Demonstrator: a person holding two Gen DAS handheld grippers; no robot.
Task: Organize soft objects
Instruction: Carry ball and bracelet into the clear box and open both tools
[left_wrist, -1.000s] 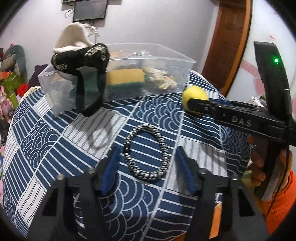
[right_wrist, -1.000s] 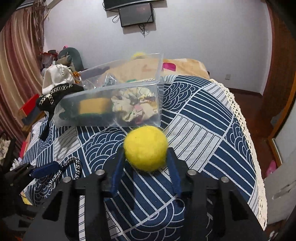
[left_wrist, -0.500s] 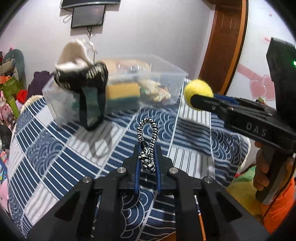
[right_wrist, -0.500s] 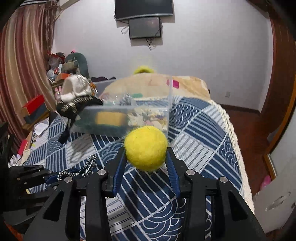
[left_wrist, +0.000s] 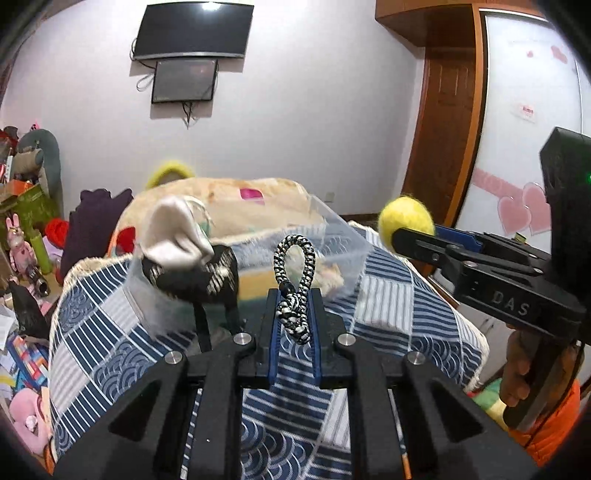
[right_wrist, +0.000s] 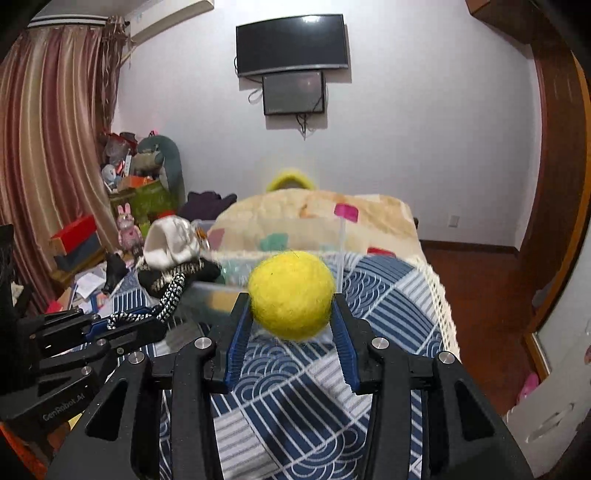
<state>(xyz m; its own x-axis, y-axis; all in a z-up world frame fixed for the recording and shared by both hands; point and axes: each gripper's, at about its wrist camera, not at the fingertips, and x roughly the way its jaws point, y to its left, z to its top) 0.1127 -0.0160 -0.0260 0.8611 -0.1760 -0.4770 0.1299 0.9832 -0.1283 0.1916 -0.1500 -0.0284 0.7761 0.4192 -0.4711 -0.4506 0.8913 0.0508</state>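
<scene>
1. Left gripper (left_wrist: 294, 314): jaws nearly closed, blue pads clamped on the knotted lower end of a black-and-white braided cord loop (left_wrist: 294, 273). The loop stands up above the fingertips, clear of the table.
2. Right gripper (right_wrist: 291, 314): jaws partly apart, pads pressed on both sides of a fuzzy yellow ball (right_wrist: 291, 295). Ball sits between the fingertips, lifted off the table.
3. In the left wrist view the right gripper (left_wrist: 402, 236) comes in from the right with the ball (left_wrist: 405, 218) at its tip; a hand (left_wrist: 517, 369) wraps its handle, orange sleeve below.
4. In the right wrist view the left gripper (right_wrist: 122, 321) shows at the left edge, cord (right_wrist: 168, 299) sticking out past its tips.
5. Below both: table with a blue-and-white wave-pattern cloth (right_wrist: 388, 295), white fringe along the right edge.
6. Clear plastic bin (left_wrist: 343, 243) sits on the cloth beyond the grippers, blurred; contents hard to make out, something yellow-orange and pale inside.
7. White cloth item (left_wrist: 173, 236) and a black patterned strap (left_wrist: 199, 277) hang over the bin's left rim; strap ends dangle down outside the wall.
8. Behind the table: bed with beige blanket (right_wrist: 314, 214), two wall screens (right_wrist: 291, 44), curtain (right_wrist: 48, 147) on the left, cluttered toys and boxes beside it, wooden door (left_wrist: 447, 129).
</scene>
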